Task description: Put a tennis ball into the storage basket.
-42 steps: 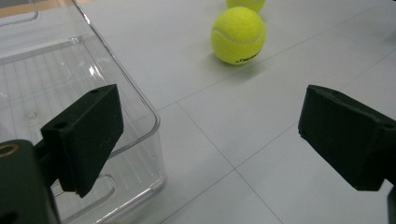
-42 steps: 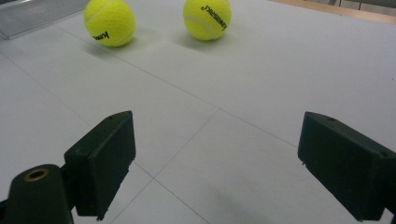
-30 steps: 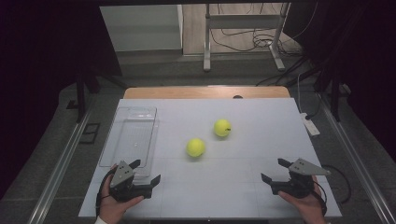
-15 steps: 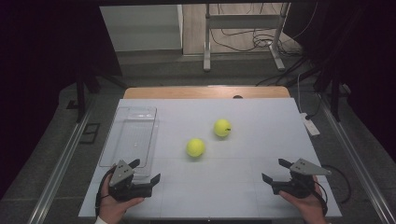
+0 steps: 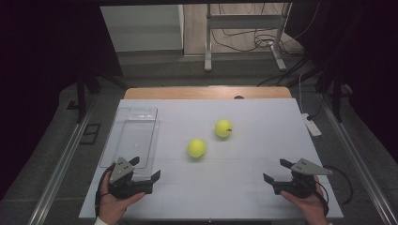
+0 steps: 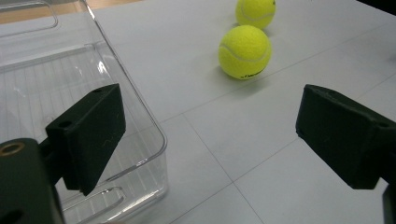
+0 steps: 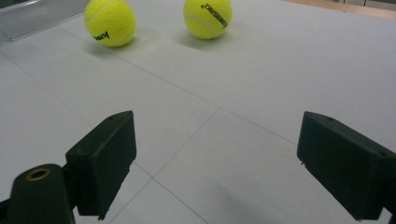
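Table: the white rectangular table (image 5: 244,187) carried everything, seen from the high view.
Tray: the clear plastic rectangular tray (image 5: 129,136) lay along the table's left side, nothing in it.
Near ball: the yellow felt tennis ball (image 5: 196,148) sat on the table right of the tray, near the middle.
Far ball: the second yellow felt tennis ball (image 5: 223,128) sat just behind and right of the first, apart from it.
Left tongs: the left black two-jaw tongs (image 5: 146,171) stood at the near left edge, just before the tray's near end.
Right tongs: the right black two-jaw tongs (image 5: 277,171) stood at the near right edge, well apart from both balls.
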`<state>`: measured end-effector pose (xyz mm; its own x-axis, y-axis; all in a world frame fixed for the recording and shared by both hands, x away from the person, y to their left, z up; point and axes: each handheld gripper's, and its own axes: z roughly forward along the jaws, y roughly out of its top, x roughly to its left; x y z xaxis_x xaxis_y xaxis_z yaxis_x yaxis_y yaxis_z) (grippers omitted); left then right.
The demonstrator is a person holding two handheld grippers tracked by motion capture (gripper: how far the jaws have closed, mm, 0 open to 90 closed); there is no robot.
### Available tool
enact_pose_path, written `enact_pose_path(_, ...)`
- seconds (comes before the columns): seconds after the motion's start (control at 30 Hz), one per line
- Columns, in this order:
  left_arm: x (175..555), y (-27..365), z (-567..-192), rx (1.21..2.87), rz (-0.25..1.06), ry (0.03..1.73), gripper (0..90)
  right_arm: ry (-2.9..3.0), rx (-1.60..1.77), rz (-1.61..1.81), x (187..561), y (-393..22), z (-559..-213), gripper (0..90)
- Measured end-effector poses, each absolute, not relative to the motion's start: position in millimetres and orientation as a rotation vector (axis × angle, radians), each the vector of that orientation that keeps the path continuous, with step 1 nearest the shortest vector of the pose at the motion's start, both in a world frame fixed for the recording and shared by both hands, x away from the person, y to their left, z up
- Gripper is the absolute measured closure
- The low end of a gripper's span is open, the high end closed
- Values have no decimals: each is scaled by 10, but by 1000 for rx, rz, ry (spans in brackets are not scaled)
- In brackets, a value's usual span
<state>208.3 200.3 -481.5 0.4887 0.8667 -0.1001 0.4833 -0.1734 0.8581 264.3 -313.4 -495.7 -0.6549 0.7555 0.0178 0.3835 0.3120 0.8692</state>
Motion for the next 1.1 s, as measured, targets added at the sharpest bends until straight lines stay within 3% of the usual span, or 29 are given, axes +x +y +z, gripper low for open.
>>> enact_pose_path(1.1,2391,1722,-4615,1916,456,1061,98,2179,1032,1280,2654,-3138,-4965,123)
